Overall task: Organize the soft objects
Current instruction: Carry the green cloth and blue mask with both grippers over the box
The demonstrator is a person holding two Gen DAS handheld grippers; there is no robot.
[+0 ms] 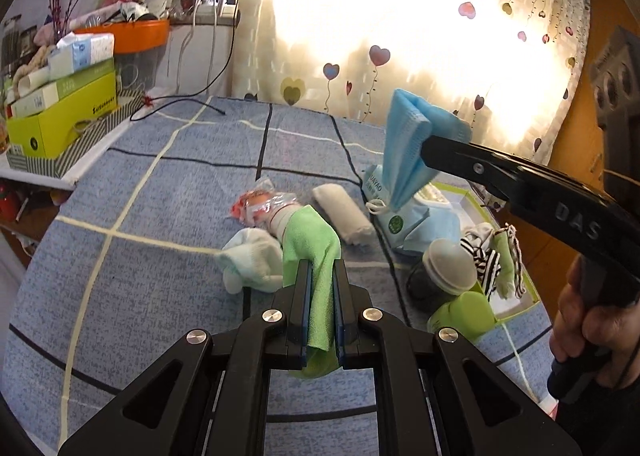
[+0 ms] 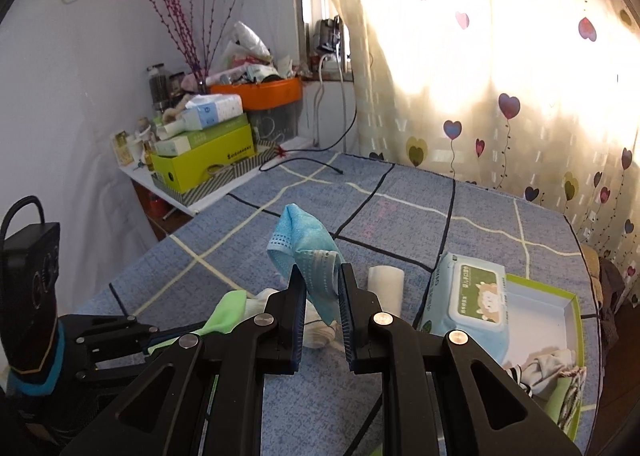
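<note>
My left gripper (image 1: 322,268) is shut on a green cloth (image 1: 312,244) and holds it above the blue checked bedspread (image 1: 140,256). My right gripper (image 2: 320,272) is shut on a folded blue face mask (image 2: 304,252); in the left wrist view the mask (image 1: 412,136) hangs in the air from that gripper (image 1: 426,148). On the bed lie a pale sock (image 1: 252,260), a rolled white cloth (image 1: 344,212) and a wrapped bundle (image 1: 260,208). A green-rimmed box (image 2: 560,312) at the right holds striped socks (image 2: 552,372).
A wet-wipes pack (image 2: 468,304) leans on the box edge. A dark jar with a grey lid (image 1: 444,268) and a green object (image 1: 464,316) stand by the box. A cluttered side shelf (image 2: 208,160) with boxes is at the left. A black cable (image 2: 308,164) lies on the far bed. Curtains hang behind.
</note>
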